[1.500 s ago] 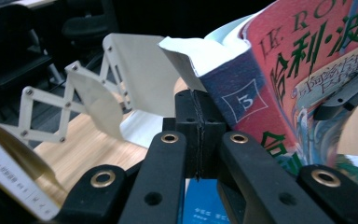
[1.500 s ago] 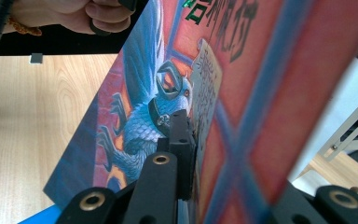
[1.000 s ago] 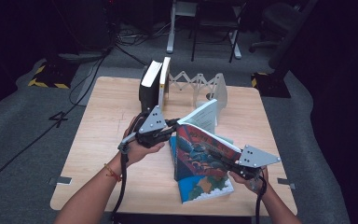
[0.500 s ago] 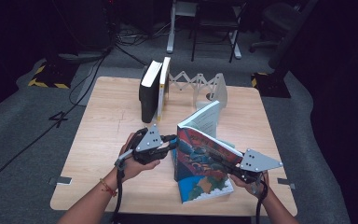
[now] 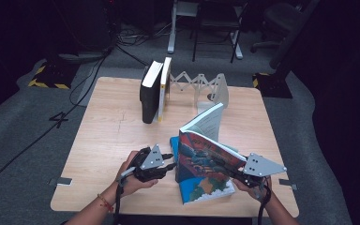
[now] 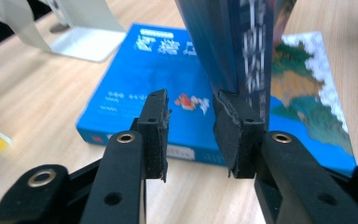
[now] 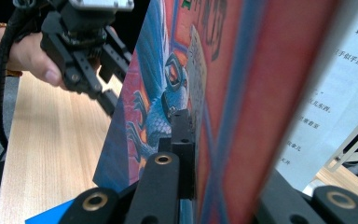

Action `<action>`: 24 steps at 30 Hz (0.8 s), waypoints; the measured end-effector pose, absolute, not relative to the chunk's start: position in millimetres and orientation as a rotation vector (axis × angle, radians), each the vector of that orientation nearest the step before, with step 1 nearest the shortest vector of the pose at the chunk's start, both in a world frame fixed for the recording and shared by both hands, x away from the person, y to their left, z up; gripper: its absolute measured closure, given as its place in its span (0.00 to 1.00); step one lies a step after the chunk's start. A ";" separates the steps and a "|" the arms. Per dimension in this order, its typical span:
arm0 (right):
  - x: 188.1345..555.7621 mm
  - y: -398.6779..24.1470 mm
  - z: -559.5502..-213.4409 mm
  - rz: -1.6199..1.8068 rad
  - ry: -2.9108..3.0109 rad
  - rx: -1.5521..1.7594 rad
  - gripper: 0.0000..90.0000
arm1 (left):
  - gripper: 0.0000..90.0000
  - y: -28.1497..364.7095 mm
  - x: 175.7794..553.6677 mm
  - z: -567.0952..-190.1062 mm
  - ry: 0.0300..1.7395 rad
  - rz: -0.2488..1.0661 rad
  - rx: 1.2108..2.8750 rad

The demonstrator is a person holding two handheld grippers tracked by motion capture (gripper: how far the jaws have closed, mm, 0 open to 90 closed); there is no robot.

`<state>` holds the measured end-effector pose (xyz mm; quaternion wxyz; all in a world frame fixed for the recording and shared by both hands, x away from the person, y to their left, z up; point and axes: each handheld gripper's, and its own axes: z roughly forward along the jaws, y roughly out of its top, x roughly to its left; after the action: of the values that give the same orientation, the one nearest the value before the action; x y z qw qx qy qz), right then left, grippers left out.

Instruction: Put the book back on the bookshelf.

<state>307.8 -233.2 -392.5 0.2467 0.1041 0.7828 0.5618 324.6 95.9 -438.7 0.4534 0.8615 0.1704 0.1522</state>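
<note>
Two grippers are working at a wooden worktop (image 5: 112, 140). Right gripper (image 5: 236, 174), lower right of the high view, is clenching the edge of an illustrated hardcover book (image 5: 206, 157) and holding it upright, slightly tilted, at lower centre of the frame. In the right gripper view the black jaws are pressing on the book's colourful cover (image 7: 168, 84), with a white printed page (image 7: 326, 93) showing at the right of that frame.

Left gripper (image 5: 172, 167), lower centre-left of the high view, is sitting low over the worktop, just beside the upright book's left edge. Its jaws have just been opening and are now standing apart; in the left gripper view (image 6: 191, 126) the gap between the pads is showing nothing gripped, while the upright book's spine (image 6: 247, 51) is standing just above and behind the right-hand pad. Whether that pad is touching the spine is hard to tell.

One blue book (image 6: 158, 74) is lying flat on the worktop under the upright one, its cover facing up; in the high view it is peeking out at the bottom (image 5: 201, 191). A white metal bookend base (image 6: 88, 44) is showing at upper left of the left gripper view.

At upper centre of the high view, a black book (image 5: 149, 91) and a thinner white one (image 5: 164, 86) are standing together, beside a white accordion-style expandable rack (image 5: 201, 84).
</note>
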 end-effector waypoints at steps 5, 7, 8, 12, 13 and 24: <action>306.1 -235.3 -392.8 1.535 2.139 0.286 0.94 | 0.61 98.4 320.9 -455.7 0.420 0.295 2.180; 305.2 -234.9 -393.1 1.534 2.137 0.283 0.94 | 0.60 97.9 319.4 -459.3 0.412 0.278 2.190; 304.7 -234.7 -393.2 1.536 2.135 0.285 0.94 | 0.58 93.8 314.7 -464.1 0.401 0.274 2.214; 303.9 -235.4 -393.6 1.540 2.136 0.281 0.94 | 0.51 82.4 309.0 -467.7 0.386 0.286 2.221; 303.5 -235.5 -393.6 1.542 2.136 0.282 0.94 | 0.50 79.8 308.9 -468.5 0.386 0.283 2.219; 299.5 -239.0 -394.8 1.547 2.142 0.265 0.93 | 0.48 57.2 314.9 -464.9 0.405 0.293 2.121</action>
<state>299.5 -239.0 -394.8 0.2405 0.0969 0.7829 0.5655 314.9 57.2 -464.9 0.4628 0.8628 0.1647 0.1193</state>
